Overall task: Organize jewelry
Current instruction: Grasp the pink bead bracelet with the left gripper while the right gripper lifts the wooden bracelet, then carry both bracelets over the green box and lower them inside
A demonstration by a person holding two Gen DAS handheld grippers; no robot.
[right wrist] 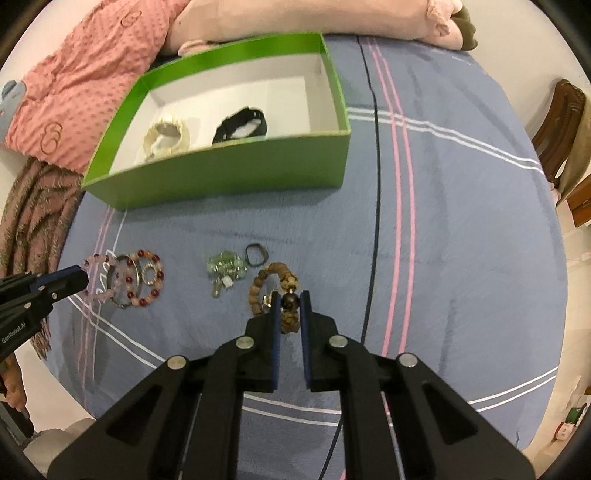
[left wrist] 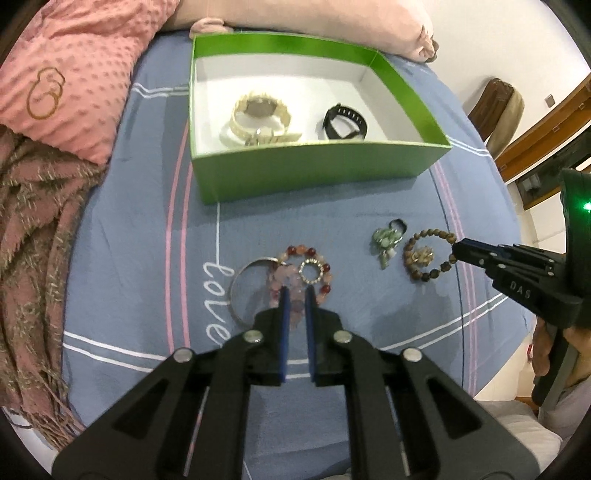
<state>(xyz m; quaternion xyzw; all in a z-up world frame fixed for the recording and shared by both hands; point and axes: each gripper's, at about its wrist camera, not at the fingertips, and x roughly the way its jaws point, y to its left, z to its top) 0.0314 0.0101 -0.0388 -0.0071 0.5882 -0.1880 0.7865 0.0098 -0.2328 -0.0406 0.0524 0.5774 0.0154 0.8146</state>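
Observation:
A green box [left wrist: 306, 170] [right wrist: 236, 170] on the blue bedsheet holds a cream watch [left wrist: 260, 120] [right wrist: 166, 138] and a black band [left wrist: 345, 123] [right wrist: 240, 125]. On the sheet lie a pink bead bracelet [left wrist: 293, 295] [right wrist: 105, 284], a red bead bracelet [left wrist: 319, 266] [right wrist: 147, 280], a silver bangle [left wrist: 240, 291], a green charm [left wrist: 386, 243] [right wrist: 225, 273], a small dark ring [right wrist: 256, 254] and a brown wooden bead bracelet [left wrist: 428, 258] [right wrist: 273, 284]. My left gripper [left wrist: 296, 295] is shut on the pink bead bracelet. My right gripper [right wrist: 289, 302] is shut on the wooden bracelet's near beads.
Pink pillows [left wrist: 66, 74] and a plush toy [right wrist: 332, 18] lie behind the box. A fringed brown-pink throw [left wrist: 33, 258] hangs at the left edge. A wooden chair [right wrist: 561, 125] stands at the right, off the bed.

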